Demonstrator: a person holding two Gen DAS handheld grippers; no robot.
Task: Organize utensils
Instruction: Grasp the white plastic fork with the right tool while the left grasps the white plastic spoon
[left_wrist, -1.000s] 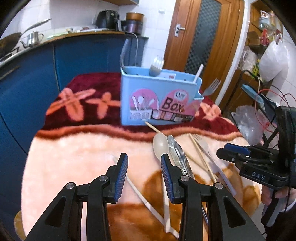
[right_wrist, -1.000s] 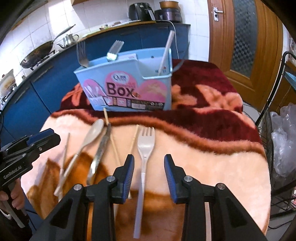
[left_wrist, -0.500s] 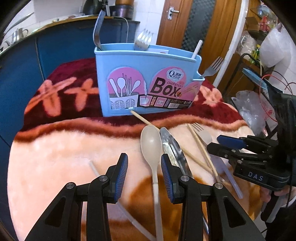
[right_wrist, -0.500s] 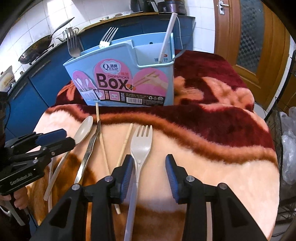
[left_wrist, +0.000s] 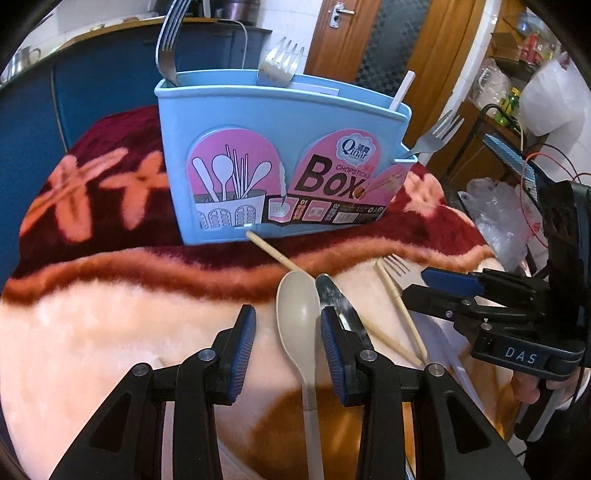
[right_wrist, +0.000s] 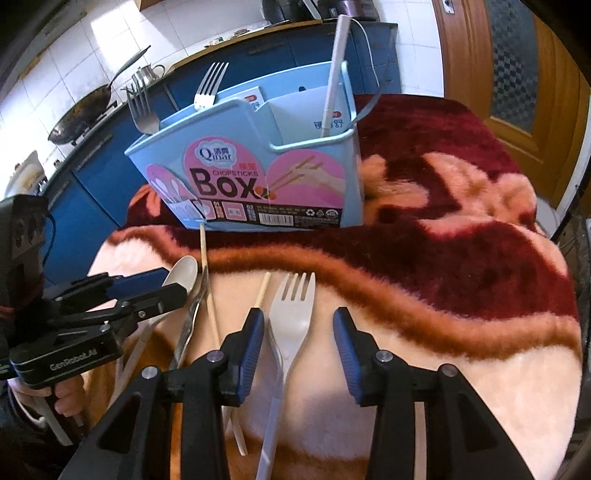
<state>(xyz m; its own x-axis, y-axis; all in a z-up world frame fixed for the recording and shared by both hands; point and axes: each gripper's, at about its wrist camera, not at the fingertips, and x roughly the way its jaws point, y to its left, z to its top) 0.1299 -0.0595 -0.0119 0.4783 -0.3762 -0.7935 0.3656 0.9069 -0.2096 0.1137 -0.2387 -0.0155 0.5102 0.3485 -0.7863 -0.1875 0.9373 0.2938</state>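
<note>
The left tool (left_wrist: 284, 332) hangs over the blanket-covered counter (left_wrist: 110, 332) with its jaws closing; the beige spoon (left_wrist: 298, 314) lies between its blue pads, bowl pointing ahead, but the pads do not press on it. Just to the right of that tool's right finger lies a metal knife (left_wrist: 334, 295), and further right two wooden chopsticks (left_wrist: 400, 310) cross each other.

The right tool (right_wrist: 299, 339) has its jaws opening — a white plastic fork (right_wrist: 291, 314) rests between them, closer to the left finger, tines pointing ahead and handle running back under the tool. No pad touches it. One chopstick tip sits just left of the fork's tines.

Straight ahead of both tools stands the blue utensil box (left_wrist: 280, 158) (its pink label reads "Box"), upright on the dark red part of the blanket. Metal forks (left_wrist: 168, 40) stick up out of its far-left side, another fork leans out at its right end, and a white stick (right_wrist: 334, 74) stands in the right-hand compartment. One chopstick's far end reaches the foot of the box — whether it touches cannot be told.

A hand (right_wrist: 68, 400) grips the left tool's handle.
</note>
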